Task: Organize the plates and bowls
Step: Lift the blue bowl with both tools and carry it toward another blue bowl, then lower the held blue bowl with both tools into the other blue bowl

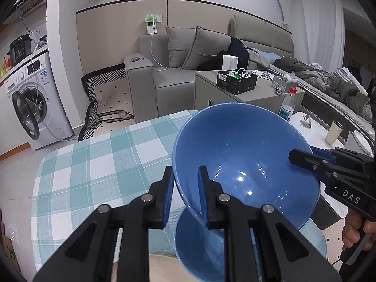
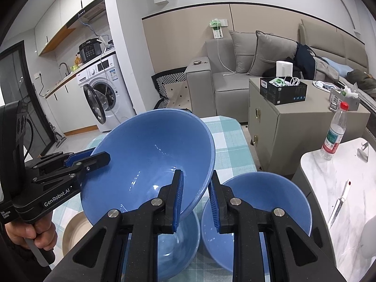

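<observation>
Both claws are clamped on the same big blue bowl: left claw on one rim, right claw opposite, tilted above two more bowls on the checked worktop. Left handle reads "GenRobot.AI", right one "DAS".

Checked table below me: two blue bowls side by side, tan dish near its edge.

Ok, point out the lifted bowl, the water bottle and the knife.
lifted bowl [image 2: 150,155]: right wrist view, inner wall.
water bottle [image 2: 333,134]: right wrist view, label.
knife [image 2: 338,208]: right wrist view, blade.
</observation>
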{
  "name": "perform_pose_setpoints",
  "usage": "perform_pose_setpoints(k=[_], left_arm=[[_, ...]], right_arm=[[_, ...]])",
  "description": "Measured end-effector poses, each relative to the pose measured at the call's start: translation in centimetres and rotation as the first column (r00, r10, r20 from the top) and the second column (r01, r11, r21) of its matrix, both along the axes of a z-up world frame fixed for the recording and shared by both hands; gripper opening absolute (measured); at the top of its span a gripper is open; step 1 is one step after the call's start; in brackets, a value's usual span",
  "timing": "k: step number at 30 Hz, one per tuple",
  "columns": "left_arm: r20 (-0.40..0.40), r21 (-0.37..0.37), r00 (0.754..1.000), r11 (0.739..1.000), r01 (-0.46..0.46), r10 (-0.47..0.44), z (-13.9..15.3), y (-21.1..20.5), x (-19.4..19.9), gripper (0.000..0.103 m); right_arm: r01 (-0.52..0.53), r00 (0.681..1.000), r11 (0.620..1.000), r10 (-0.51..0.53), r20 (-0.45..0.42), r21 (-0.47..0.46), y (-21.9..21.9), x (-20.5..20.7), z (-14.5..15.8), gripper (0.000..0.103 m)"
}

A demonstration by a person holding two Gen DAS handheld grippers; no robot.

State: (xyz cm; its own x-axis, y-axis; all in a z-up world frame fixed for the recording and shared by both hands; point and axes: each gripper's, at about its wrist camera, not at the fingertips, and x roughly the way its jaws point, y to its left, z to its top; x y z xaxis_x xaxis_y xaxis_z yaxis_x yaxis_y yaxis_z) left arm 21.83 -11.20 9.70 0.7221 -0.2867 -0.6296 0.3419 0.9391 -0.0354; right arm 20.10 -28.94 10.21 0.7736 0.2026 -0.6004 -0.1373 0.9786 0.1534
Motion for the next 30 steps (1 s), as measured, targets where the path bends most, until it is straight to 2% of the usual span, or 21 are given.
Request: perform_pose_setpoints(k=[16, 30], left_arm=[[-0.007, -0.001, 1.000, 1.000, -0.005, 0.005, -0.6, 0.4, -1.5, 0.017], [-0.029, 0.003, 0.999, 1.000, -0.024, 0.024, -2.2, 1.1, -2.6, 0.018]], right_arm=[[-0.002, 1.000, 0.999, 0.002, -0.006, 0.036, 0.2, -2.0, -1.0, 0.022], [-0.014, 0.999, 0.998, 0.016, -0.028, 0.066, 0.8, -2.9, -2.9, 0.022]])
